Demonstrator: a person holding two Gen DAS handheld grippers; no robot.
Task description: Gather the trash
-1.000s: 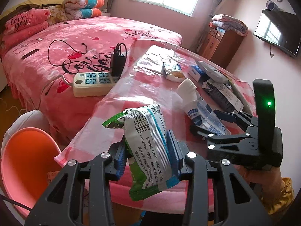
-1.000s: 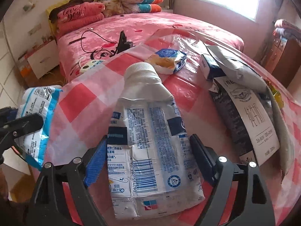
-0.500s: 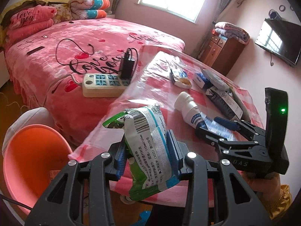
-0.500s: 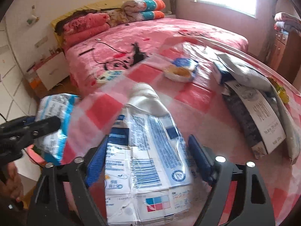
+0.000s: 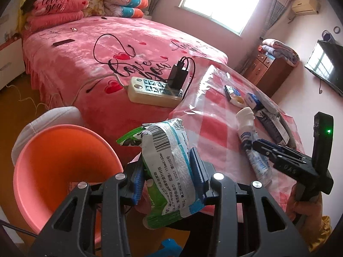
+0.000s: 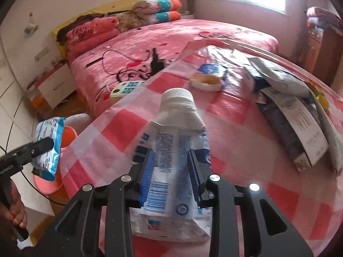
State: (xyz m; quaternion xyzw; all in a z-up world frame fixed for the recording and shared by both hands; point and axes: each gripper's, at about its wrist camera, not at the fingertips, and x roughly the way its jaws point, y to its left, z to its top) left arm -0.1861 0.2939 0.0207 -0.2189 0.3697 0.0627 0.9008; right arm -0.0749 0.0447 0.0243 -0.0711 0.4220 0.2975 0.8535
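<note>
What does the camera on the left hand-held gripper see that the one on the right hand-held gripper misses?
Only the left view shows the wall television, the air conditioner and the inside of the orange bin.

Only the right view shows the white bedside cabinet and the crushed carton's cap seen end on.

Both show the left hand-held gripper clamping a green-and-white wrapper, the right hand-held gripper shut on the crushed carton, the power strip on the bed, and the checked tablecloth.

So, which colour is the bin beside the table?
The bin is orange, with a paler pink rim; the left wrist view shows it best.
</note>
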